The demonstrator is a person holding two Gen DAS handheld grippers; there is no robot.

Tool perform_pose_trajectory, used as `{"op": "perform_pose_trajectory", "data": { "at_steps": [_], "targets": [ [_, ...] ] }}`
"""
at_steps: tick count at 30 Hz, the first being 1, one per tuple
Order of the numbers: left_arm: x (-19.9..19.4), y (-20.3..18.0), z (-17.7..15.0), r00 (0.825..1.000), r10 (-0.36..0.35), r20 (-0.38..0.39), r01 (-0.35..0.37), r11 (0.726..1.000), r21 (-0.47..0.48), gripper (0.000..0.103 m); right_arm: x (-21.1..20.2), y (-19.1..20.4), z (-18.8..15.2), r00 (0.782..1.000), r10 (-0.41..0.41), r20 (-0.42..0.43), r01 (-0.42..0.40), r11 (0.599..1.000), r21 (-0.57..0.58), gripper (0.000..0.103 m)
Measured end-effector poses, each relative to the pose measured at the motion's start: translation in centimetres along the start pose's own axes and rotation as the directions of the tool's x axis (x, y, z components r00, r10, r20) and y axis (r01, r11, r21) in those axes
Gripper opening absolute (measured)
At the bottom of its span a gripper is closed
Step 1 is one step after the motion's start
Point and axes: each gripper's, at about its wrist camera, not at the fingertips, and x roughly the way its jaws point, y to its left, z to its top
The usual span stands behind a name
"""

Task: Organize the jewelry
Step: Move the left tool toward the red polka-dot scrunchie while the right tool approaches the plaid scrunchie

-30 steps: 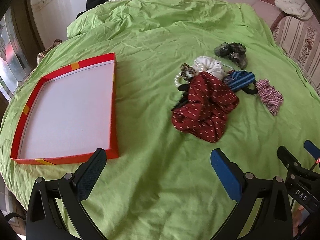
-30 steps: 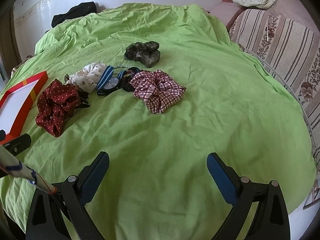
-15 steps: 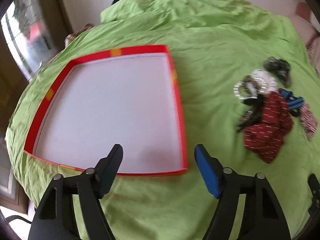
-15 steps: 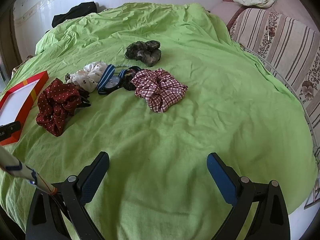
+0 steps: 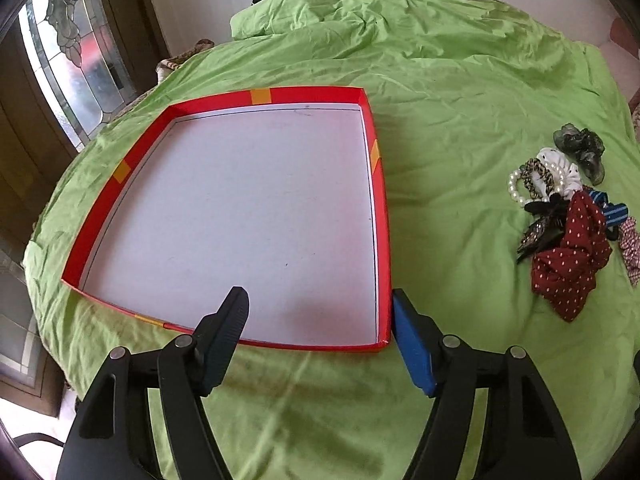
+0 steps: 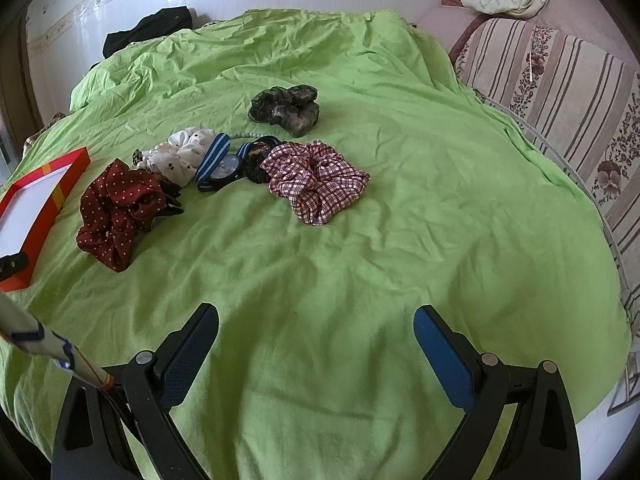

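Down over the near edge of the red tray (image 5: 380,200), the left claw (image 5: 320,320) tilts steeply toward the bed. Its two fingers stand partly apart. The black finger (image 5: 224,336) sits over the white inside of the tray, and the blue finger (image 5: 412,348) is just outside the tray's near right corner. That corner lies between them, but I cannot tell if either finger touches it. Nothing else is in the claw.

The right claw (image 6: 316,344) also points down at a slant, over a bare part of the green bedsheet (image 6: 360,260). Its fingers are wide apart and hold nothing.

The jewelry and hair things lie in a small heap on the bedsheet, well apart from both claws and to the right of the tray. A dark red dotted scrunchie (image 5: 568,260) is nearest the tray. Beside it are a pearl bracelet (image 5: 516,188), a white scrunchie (image 6: 184,156), a blue striped band (image 6: 214,160) and a checked scrunchie (image 6: 316,182). A dark gauzy scrunchie (image 6: 286,108) lies a little farther back, on its own.
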Motion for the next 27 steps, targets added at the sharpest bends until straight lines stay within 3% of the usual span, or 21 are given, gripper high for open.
{"op": "perform_pose_trajectory", "data": {
  "at_steps": [4, 12, 20, 27],
  "targets": [
    [-2.1, -0.2, -0.3, 0.999, -0.025, 0.041, 0.025, 1.000, -0.002, 0.071, -0.2, 0.3, -0.1, 1.000, 0.009, 0.001, -0.009, 1.000, -0.006, 0.100],
    [-5.0, -4.2, -0.9, 0.989, -0.128, 0.076, 0.118, 0.985, 0.128, 0.071, -0.6, -0.1, 0.3, 1.000, 0.028, 0.013, -0.028, 1.000, 0.006, 0.100],
    [-4.4, -7.0, -0.8, 0.983, -0.176, 0.050, 0.163, 0.966, 0.199, 0.071, -0.3, -2.4, 2.9, 0.997, 0.044, 0.064, -0.045, 0.999, 0.014, 0.096],
    [-3.3, -7.1, 0.0, 0.974, -0.227, 0.028, 0.217, 0.957, 0.194, 0.071, 0.9, -5.1, 5.4, 0.995, 0.089, 0.049, -0.092, 0.993, 0.078, 0.089]
  ]
}}
